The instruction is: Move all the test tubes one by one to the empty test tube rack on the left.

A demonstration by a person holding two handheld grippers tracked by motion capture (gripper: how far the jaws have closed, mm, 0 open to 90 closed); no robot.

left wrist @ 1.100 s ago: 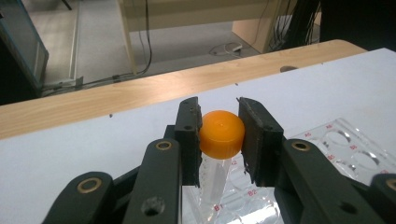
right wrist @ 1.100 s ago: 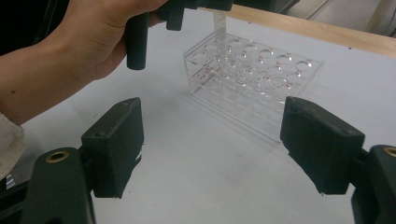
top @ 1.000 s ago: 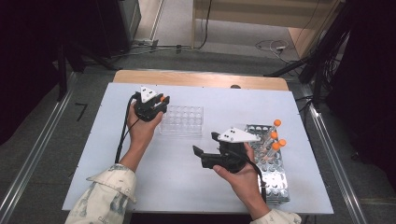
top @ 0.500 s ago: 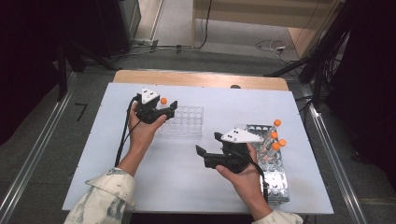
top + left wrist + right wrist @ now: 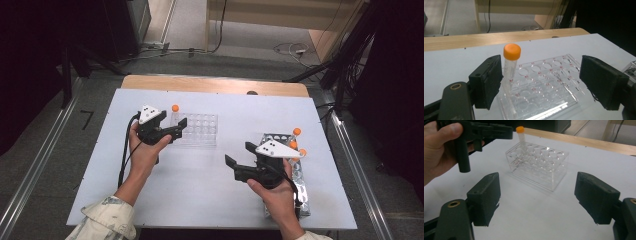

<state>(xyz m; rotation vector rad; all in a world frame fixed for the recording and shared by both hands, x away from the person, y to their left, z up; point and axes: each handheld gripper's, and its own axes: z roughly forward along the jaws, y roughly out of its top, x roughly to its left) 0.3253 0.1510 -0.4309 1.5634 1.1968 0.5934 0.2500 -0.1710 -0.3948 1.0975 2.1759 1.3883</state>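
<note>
Both grippers gape empty; tube foot blurs inside clear rack

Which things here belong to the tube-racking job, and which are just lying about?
In the job:
- orange-capped tube, standing in the clear rack
- metal rack with more orange-capped tubes
- left tongs, open
- right tongs, open

Lying about:
- cables on the floor
- wooden board
</note>
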